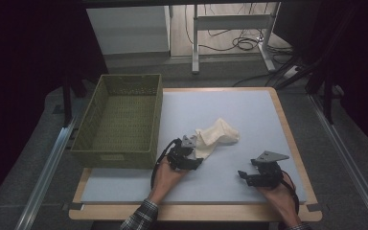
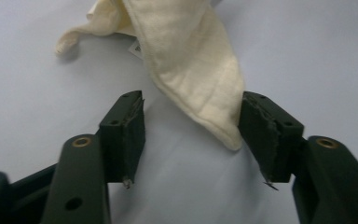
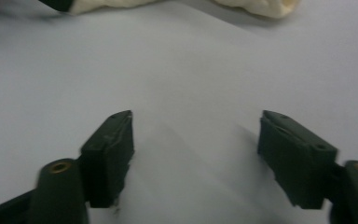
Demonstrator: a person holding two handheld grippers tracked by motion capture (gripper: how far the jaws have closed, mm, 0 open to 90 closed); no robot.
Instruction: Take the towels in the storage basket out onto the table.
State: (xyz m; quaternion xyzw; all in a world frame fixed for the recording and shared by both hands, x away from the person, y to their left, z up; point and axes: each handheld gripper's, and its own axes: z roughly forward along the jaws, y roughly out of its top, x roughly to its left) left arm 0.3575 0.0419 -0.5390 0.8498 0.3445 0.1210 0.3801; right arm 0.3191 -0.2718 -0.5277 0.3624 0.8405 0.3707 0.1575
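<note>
A cream cloth (image 1: 215,136) lies crumpled on the pale blue mat (image 1: 249,108) near the table's middle. My left gripper (image 1: 191,155) is at the cloth's near-left corner, open. In the left gripper view the cloth (image 2: 186,65) hangs down as a pointed flap between the two jaws, its tip close to the right jaw, and the left gripper (image 2: 193,135) has not closed on it. My right gripper (image 1: 249,173) rests open over bare mat to the right, apart from the cloth. The right gripper (image 3: 196,149) holds nothing, with the cloth (image 3: 256,7) far ahead of it.
An olive woven basket (image 1: 91,143) stands empty at the table's left, just left of my left hand. The wooden table rim (image 1: 292,139) frames the mat. Beyond the table are a metal desk frame (image 1: 230,24) and cables on the floor.
</note>
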